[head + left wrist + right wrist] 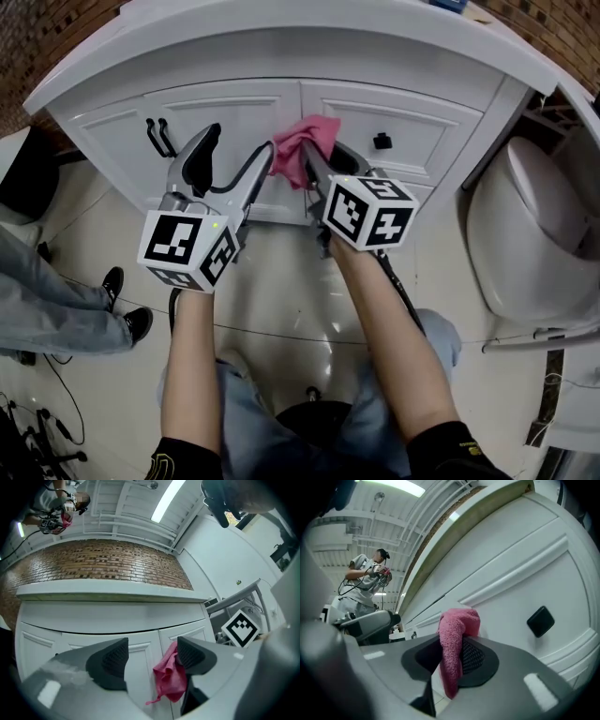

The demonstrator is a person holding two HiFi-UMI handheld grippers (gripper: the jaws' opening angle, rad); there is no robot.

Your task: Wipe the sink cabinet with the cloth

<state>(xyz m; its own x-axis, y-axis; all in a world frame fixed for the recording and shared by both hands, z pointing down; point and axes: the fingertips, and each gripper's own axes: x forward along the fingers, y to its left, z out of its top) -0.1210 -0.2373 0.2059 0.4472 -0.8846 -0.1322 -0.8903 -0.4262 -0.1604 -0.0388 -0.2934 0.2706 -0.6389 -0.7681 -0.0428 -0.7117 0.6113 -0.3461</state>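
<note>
The cloth (457, 639), pink and bunched, is pinched between the closed jaws of the right gripper (450, 656). Its top presses against the white front of the sink cabinet (234, 103), near the seam between the two doors. A black knob (540, 620) sits on the door to the right of the cloth. The left gripper (152, 656) is just beside the right one, facing the left door, its jaws wide apart with nothing between them.
</note>
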